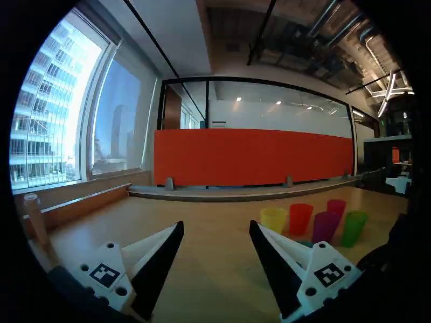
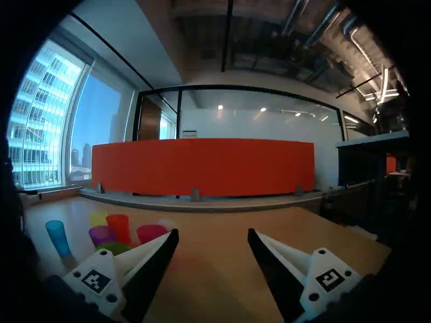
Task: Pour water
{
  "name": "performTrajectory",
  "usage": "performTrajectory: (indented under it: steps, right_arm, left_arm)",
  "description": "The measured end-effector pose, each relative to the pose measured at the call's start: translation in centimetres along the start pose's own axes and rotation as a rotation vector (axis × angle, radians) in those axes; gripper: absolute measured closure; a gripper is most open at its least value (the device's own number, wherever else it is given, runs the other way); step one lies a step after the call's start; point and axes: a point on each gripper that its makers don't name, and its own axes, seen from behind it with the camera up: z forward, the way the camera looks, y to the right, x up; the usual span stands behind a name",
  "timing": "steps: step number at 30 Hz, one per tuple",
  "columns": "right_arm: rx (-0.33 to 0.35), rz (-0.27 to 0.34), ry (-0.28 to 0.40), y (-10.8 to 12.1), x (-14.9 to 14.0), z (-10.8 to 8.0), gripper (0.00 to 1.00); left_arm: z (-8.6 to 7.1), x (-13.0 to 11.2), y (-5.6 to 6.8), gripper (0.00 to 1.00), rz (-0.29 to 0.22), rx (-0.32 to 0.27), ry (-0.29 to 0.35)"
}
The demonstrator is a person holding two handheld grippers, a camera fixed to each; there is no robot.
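Left gripper (image 1: 215, 237) is wide open w/ nothing btwn its fingers, over the wooden table (image 1: 215, 210); the cups sit ahead on its right, bunched close: yellow cup (image 1: 273, 219), red cup (image 1: 300, 218), pink cup (image 1: 336, 207), purple cup (image 1: 325, 226), green cup (image 1: 354, 227). Right gripper (image 2: 213, 242) is spread open and empty too, and in the right gripper view the bunch is low on the left, w/ a blue cup (image 2: 57, 237) standing a bit apart. Can't tell if any cup holds water.
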Motion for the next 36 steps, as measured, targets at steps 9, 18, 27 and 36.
performTrajectory:
  steps: [9,18,27,36]
  right_arm:
    - [0.045,-0.018,-0.03,-1.1,3.5,-0.1,0.01]
    - [0.097,0.026,-0.048,-1.9,8.3,0.3,0.01]
    - [0.099,0.004,-0.071,-1.5,12.0,1.1,0.01]
    - [0.13,-0.018,-0.045,-2.1,16.1,1.6,0.01]
  left_arm:
    - [1.0,4.1,0.8,0.1,0.005,-0.03,-0.02]
    - [2.1,10.5,1.3,0.1,-0.011,-0.082,-0.007]
    - [2.6,16.3,1.8,0.1,0.011,-0.124,0.003]
    - [2.8,19.9,2.8,0.1,-0.005,-0.187,-0.014]
